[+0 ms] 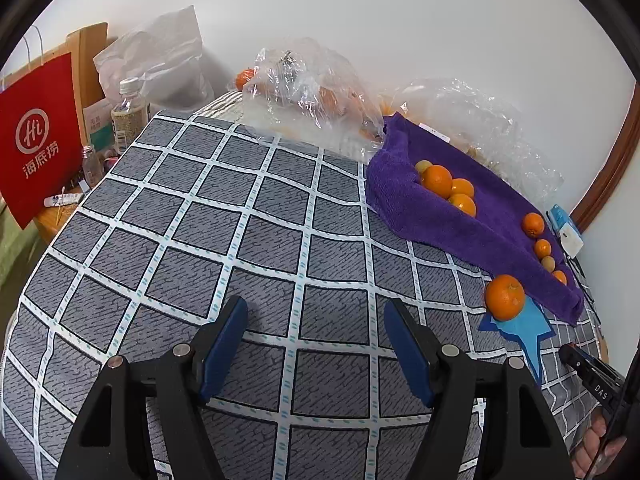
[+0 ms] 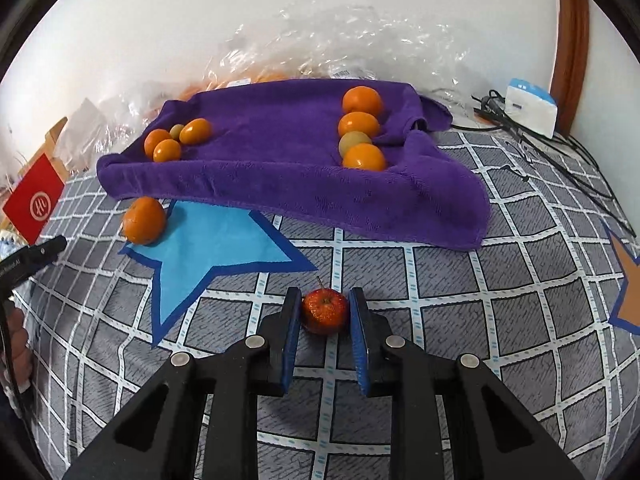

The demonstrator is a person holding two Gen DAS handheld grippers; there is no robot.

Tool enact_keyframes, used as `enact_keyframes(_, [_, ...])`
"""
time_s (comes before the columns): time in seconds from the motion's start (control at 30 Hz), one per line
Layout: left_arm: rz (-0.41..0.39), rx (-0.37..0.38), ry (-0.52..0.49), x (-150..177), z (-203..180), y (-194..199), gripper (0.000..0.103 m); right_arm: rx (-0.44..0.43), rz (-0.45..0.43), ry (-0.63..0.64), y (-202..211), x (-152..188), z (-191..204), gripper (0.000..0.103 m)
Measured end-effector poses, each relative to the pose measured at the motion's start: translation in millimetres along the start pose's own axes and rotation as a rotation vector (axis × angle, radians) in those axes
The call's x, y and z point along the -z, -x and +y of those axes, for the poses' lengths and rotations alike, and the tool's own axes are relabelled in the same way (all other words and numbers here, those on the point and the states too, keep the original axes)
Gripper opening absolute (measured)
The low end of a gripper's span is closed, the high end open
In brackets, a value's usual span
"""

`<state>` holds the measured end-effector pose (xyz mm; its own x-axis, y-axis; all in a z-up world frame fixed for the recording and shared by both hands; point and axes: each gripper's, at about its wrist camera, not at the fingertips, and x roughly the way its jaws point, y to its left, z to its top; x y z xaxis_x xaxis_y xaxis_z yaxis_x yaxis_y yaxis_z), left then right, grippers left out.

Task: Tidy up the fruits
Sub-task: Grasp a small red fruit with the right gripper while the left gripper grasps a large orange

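Between my right gripper point(image 2: 325, 314) fingers sits a small red apple point(image 2: 324, 311), clamped just above the checked cloth point(image 2: 440, 320). Wide open, my left gripper point(image 1: 316, 344) holds nothing, while 1 orange point(image 1: 505, 297) rests on the blue star point(image 1: 528, 330) beside the purple towel point(image 1: 440, 216).

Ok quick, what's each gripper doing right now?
Left gripper: open, holding nothing.
Right gripper: closed on the small red apple.

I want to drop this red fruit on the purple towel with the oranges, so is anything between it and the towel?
Nothing visible blocks it. The small red fruit sits between the right tongs; ahead lies only bare checked cloth up to the purple towel.
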<state>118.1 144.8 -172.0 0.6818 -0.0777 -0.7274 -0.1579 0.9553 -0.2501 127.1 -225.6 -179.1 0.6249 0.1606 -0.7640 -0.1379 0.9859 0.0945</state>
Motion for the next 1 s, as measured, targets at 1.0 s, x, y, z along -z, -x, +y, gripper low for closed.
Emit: enact_keyframes(1.0, [0.087,0.067,-0.319,3,-167,-43,0.062,0.007,-0.046,-0.117,5,4,-21,0.024])
